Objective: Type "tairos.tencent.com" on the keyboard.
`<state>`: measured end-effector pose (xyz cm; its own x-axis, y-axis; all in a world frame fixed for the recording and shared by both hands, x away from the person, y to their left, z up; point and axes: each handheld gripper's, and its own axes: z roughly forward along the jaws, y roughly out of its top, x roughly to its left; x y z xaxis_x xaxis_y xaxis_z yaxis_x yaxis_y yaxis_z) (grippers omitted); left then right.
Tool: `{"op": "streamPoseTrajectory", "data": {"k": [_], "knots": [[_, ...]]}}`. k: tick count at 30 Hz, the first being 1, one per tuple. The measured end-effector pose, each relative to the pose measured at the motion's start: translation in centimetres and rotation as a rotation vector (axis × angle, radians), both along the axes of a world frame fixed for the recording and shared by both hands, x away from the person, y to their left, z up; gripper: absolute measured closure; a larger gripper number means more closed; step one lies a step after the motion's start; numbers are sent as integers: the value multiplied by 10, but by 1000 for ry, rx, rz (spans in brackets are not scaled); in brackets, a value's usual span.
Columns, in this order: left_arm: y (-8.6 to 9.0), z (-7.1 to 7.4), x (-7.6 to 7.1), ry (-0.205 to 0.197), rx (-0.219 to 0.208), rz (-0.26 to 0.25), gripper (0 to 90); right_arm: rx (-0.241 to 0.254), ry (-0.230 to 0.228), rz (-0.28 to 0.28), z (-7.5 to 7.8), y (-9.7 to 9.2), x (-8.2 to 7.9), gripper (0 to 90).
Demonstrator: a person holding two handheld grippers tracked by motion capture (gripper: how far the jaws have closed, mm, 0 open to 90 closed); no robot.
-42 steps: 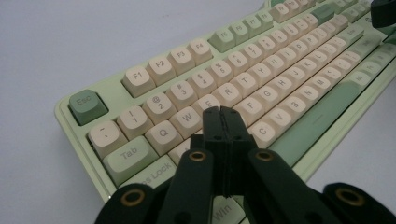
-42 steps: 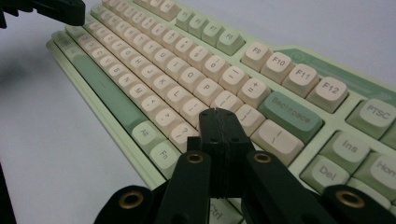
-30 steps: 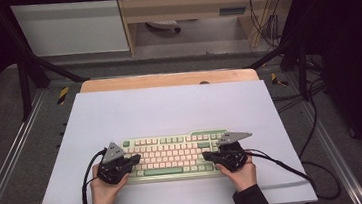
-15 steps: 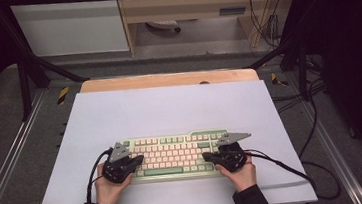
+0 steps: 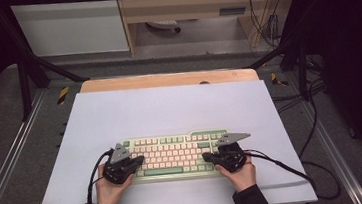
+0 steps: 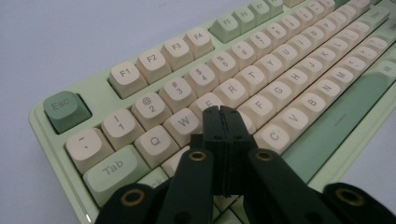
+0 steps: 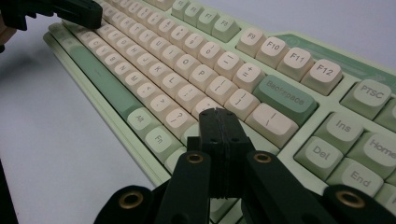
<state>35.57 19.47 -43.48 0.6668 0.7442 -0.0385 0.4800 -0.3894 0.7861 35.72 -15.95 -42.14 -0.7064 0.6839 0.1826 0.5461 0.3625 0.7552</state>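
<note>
A pale green keyboard [image 5: 174, 152] with cream keys lies near the front edge of a white tabletop. My left gripper [image 5: 138, 161] is shut and empty, and it rests over the keyboard's left end. In the left gripper view its closed tips [image 6: 222, 112] hover above the keys right of W, on the keyboard [image 6: 261, 70]. My right gripper [image 5: 207, 156] is also shut and empty, over the right part of the keys. In the right gripper view its tips [image 7: 218, 114] sit just below the Backspace key [image 7: 285, 99]. The left gripper [image 7: 77, 11] also shows far off at that view's top left.
The white tabletop [image 5: 169, 108] stretches wide behind the keyboard, with a wooden edge [image 5: 167, 79] at its far side. Black cables [image 5: 285, 164] trail from both grippers across the front. Metal frame rails [image 5: 4, 164] run along both sides.
My left gripper has shifted slightly to the right, further over the keyboard's left end. The right gripper and the keyboard have stayed put.
</note>
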Motion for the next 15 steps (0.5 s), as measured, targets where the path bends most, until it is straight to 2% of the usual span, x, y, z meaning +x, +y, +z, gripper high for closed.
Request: {"op": "streamPoseTrajectory", "data": {"k": [7,15], "knots": [[7,7,-3,-10,-24,0,900,8,-14,-1,2,-1,0,900],[15,11,-5,-9,-51,9,900,23,-10,-3,5,-1,-1,900]]}}
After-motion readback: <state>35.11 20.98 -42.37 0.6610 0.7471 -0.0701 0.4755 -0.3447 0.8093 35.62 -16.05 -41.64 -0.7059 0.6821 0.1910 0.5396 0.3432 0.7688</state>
